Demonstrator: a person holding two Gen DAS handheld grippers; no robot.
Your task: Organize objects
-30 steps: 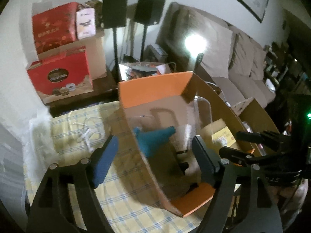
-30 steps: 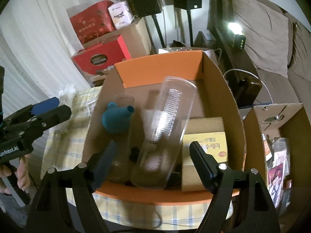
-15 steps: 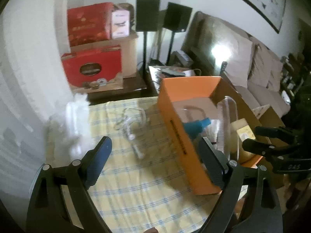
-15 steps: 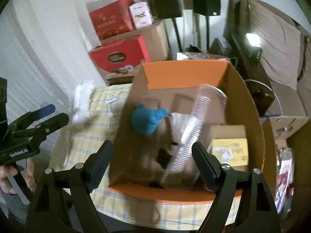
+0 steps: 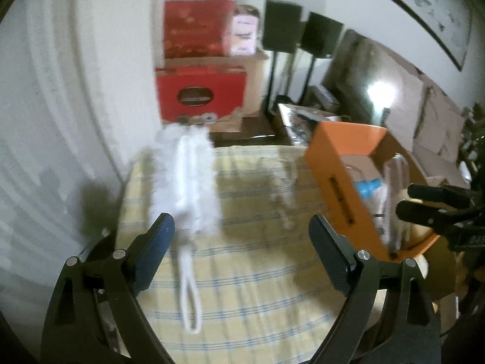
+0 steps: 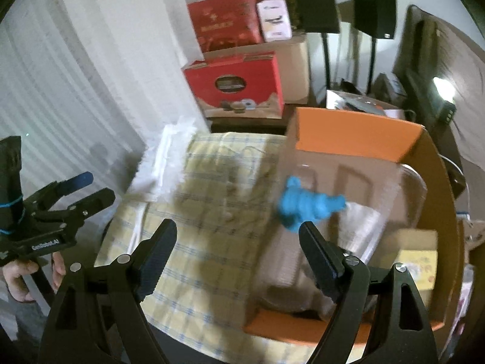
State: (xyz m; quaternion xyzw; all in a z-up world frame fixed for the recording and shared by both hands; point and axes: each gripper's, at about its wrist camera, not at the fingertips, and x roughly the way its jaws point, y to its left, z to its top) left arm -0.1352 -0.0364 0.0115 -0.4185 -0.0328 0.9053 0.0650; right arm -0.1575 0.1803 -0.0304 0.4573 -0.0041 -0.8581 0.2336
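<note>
A white fluffy duster with a loop handle lies on the yellow checked cloth, just ahead of my open left gripper. A thin white cable lies between the duster and the orange cardboard box. In the right wrist view the orange cardboard box holds a blue toy, a clear plastic container and a yellow box. My right gripper hangs open over the box's left edge. The left gripper shows at the far left, empty, above the white fluffy duster.
Red gift boxes and a cardboard carton stand behind the table by the white wall. Two black speakers on stands and a sofa are further back. A person's hand holds the left gripper's handle.
Both grippers have swung left, away from the box and over the cloth. The left wrist view now centres on the duster instead of the box's inside. Both stay open.
</note>
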